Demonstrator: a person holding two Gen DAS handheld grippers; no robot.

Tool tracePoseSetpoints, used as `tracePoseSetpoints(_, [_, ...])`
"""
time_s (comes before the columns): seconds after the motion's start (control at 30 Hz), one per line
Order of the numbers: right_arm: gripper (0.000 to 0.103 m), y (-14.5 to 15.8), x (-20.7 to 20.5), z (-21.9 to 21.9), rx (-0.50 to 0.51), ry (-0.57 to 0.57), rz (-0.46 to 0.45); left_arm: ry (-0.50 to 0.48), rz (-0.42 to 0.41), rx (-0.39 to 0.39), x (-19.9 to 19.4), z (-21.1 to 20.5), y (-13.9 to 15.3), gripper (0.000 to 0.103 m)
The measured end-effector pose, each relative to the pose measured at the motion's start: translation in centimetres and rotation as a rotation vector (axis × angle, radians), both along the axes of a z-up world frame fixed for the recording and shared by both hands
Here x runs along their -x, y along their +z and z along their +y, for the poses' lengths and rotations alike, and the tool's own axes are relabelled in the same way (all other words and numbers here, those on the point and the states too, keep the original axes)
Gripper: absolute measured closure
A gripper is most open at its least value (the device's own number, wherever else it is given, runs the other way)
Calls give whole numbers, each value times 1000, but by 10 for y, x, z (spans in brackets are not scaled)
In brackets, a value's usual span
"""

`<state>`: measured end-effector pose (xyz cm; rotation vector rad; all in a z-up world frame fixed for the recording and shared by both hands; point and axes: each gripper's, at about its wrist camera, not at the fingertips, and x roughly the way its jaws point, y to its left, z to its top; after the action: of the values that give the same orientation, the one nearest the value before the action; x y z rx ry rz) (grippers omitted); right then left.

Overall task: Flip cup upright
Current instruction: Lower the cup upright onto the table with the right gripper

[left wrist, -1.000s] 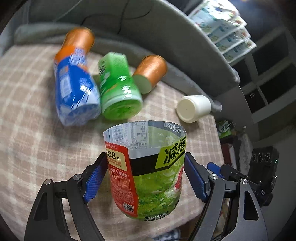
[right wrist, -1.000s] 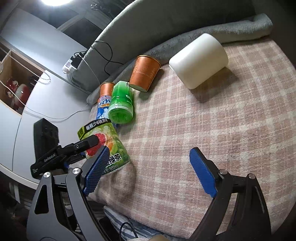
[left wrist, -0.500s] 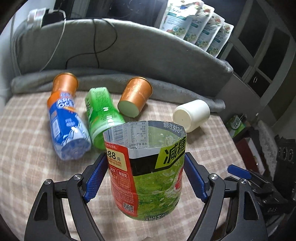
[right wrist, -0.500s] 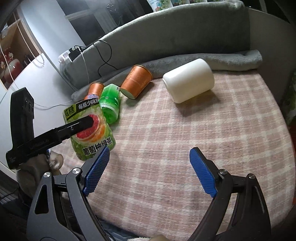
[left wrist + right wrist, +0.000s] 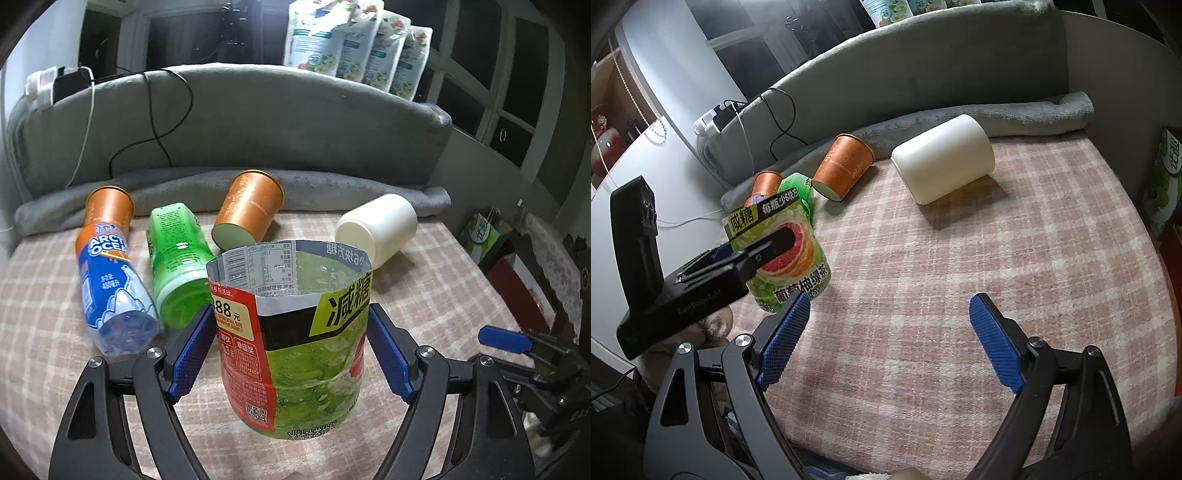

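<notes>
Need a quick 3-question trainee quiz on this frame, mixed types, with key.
1. True or false: the left gripper is shut on the cut green-label bottle cup.
2. Multiple choice: the white cup is A) standing upright, B) lying on its side on the plaid blanket, C) held in the right gripper.
3. Fill in: between the two orange paper cups lies a ____ bottle on its side.

Key: 1 true; 2 B; 3 green.
</notes>
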<state>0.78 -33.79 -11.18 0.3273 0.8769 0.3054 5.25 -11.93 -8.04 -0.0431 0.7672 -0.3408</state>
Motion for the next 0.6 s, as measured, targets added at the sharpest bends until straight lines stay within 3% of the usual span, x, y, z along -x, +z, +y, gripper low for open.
tracePoseSetpoints(0.6, [12,5,2,4,-3,-4,-6,-54,37,7,13,6,-8,22])
